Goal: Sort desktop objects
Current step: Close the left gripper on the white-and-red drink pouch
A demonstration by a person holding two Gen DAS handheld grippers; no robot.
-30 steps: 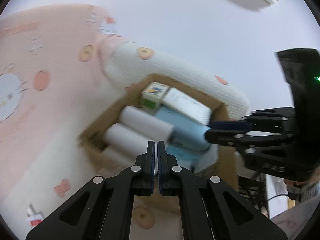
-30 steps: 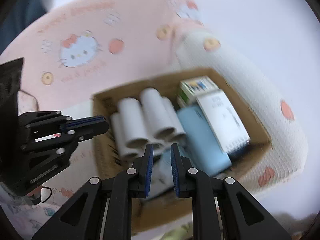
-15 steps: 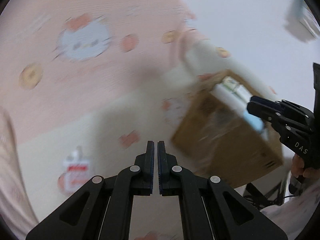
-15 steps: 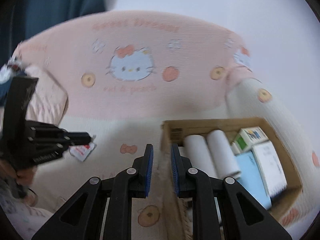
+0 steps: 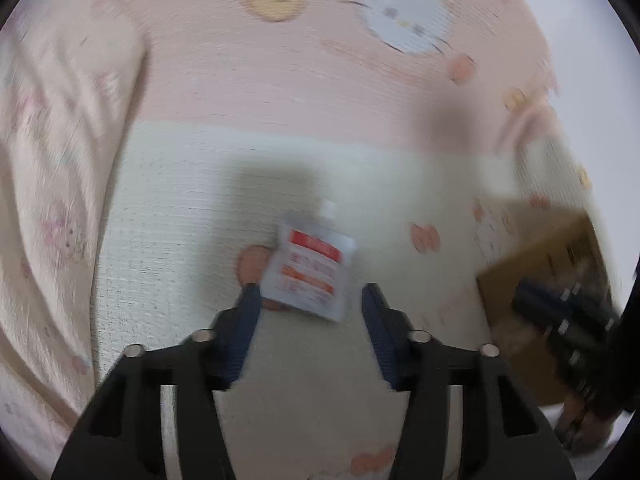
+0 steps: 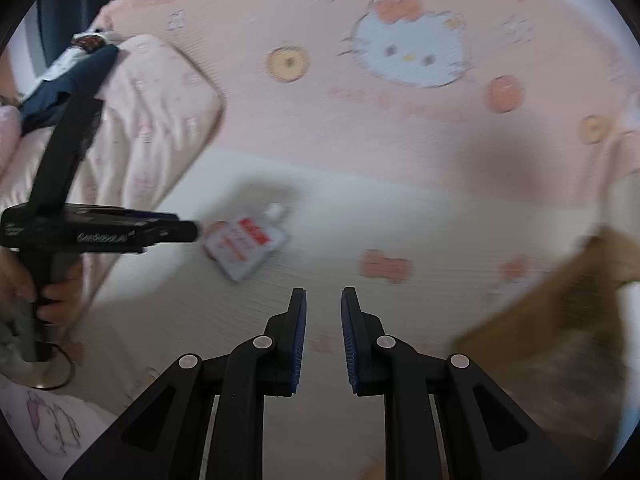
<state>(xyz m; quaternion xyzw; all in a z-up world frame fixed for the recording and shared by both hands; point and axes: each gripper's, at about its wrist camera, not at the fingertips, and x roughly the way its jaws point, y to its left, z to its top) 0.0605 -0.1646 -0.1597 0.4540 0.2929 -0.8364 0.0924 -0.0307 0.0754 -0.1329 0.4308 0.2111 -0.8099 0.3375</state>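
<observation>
A small white pouch with a red label and a white spout [image 5: 310,270] lies flat on the cream bedsheet; it also shows in the right wrist view [image 6: 246,244]. My left gripper [image 5: 310,300] is open, its fingertips on either side of the pouch's near end, not closed on it. In the right wrist view it [image 6: 188,232] comes in from the left, tip at the pouch's edge. My right gripper [image 6: 323,300] is slightly open and empty, above bare sheet to the right of the pouch. The brown cardboard box [image 5: 548,280] is at the right, also in the right wrist view [image 6: 560,312].
A pink Hello Kitty headboard cushion [image 6: 408,52] rises behind the sheet. A pale pink pillow [image 6: 148,120] with a dark blue item on it [image 6: 68,80] lies at the left. The other gripper and hand [image 5: 576,328] show at the right of the left wrist view.
Both grippers swung left, away from the box toward the pouch. My left gripper opened from shut and now straddles the pouch. The right gripper's jaws widened slightly.
</observation>
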